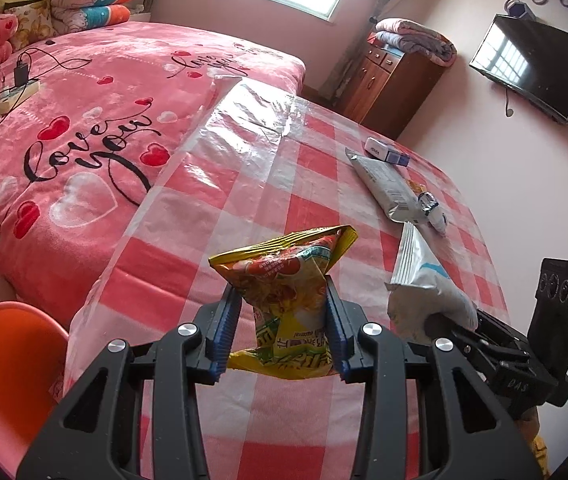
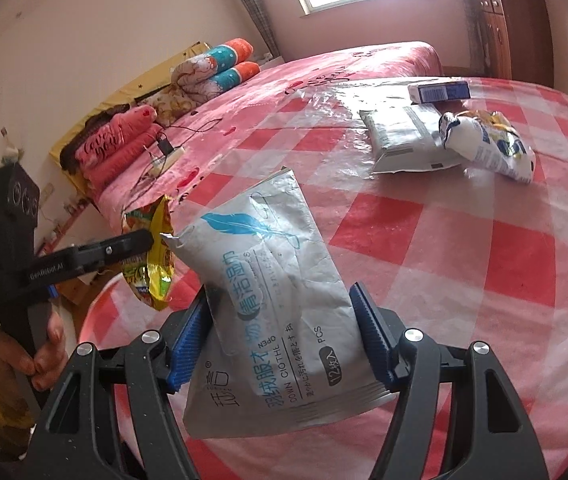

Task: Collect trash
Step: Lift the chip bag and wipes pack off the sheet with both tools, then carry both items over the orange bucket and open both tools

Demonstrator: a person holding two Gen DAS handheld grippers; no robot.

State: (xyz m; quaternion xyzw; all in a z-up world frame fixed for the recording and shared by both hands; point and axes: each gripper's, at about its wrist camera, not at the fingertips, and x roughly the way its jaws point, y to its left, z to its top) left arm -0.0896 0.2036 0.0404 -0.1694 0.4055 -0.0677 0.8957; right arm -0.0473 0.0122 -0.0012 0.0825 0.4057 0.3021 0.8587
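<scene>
Through my left wrist camera, my left jaws point(image 1: 284, 316) are clamped tight on a yellow snack bag point(image 1: 288, 300), held above the pink checked surface point(image 1: 316, 152) beside the bed point(image 1: 83, 128). Through my right wrist camera, my right jaws point(image 2: 284, 336) stand about half open with their blue pads point(image 2: 372, 340) pressing a silver wipes packet point(image 2: 267, 300), lifted clear; a grey wrapper point(image 2: 404, 140), a white bag point(image 2: 488, 148) and a blue box point(image 2: 440, 91) lie farther back.

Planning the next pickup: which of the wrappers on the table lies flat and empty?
The silver-grey wrapper, printed with a barcode, beside the blue-and-white box. The white wrapper resting on its edge is bunched and puffy.
</scene>
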